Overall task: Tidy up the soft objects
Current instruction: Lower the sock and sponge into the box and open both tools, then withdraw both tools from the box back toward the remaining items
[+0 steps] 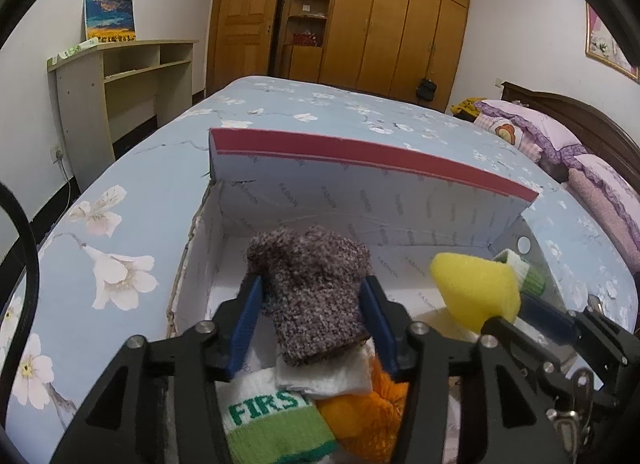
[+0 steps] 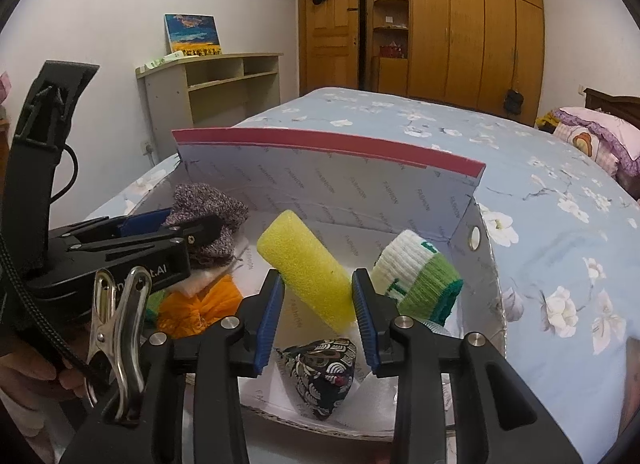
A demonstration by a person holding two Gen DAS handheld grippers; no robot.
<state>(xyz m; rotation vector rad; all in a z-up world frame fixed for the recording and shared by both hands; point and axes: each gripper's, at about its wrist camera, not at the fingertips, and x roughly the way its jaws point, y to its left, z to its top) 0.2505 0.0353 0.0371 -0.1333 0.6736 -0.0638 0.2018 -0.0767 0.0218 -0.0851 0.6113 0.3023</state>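
**Step in hand:** placing items into the open shoe box [image 2: 476,264] on the bed [image 2: 560,192].

- **Left gripper [image 1: 312,284]:** the jaws stand apart around the grey knitted sock [image 1: 308,260]. It lies on the pile in the box, and gaps show along its lower sides. You seem to have let it go.
- **Right gripper [image 2: 316,278]:** the pads sit against both sides of the yellow foam roll [image 2: 304,264]. It is held tilted over the box floor, grasped by the look of it.
- **Already in the box:** a white-and-green sock roll [image 2: 416,280], an orange soft item [image 2: 200,304] and a patterned pouch [image 2: 320,368].

**Next move:** lower the roll onto bare floor, part the pads fully, then lift both grippers straight out so nothing snags.

**Hard to read:**
- The lower end of the roll is hidden behind the right pad.
- The left corner of the box is hidden under the pile.
- You cannot tell whether any items remain outside the box.
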